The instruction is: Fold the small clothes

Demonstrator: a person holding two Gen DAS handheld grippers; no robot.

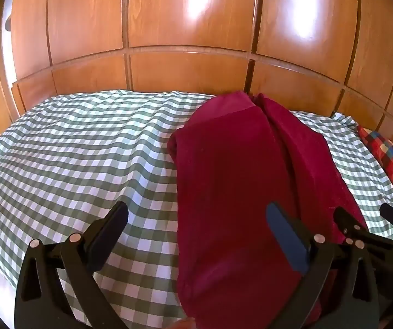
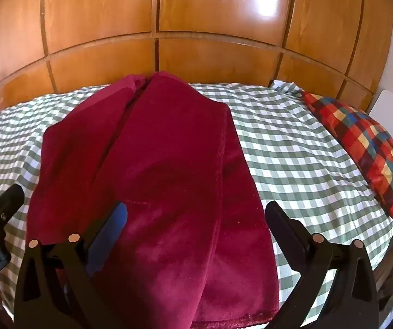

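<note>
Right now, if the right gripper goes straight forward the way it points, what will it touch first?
Most likely the dark red velvety garment. The right gripper is open, its fingers on either side of the fabric, which lies on the green checked bedsheet. Depth is unclear; the wooden wall panels are beyond.

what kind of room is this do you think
Most likely a bedroom: a bed with a green-and-white checked sheet, a plaid pillow at one end, and wooden wardrobe doors behind it. A dark red garment lies on the bed.

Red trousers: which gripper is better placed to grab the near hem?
Right. The right gripper is open straddling the red trousers; the left gripper sits off their edge.
</note>
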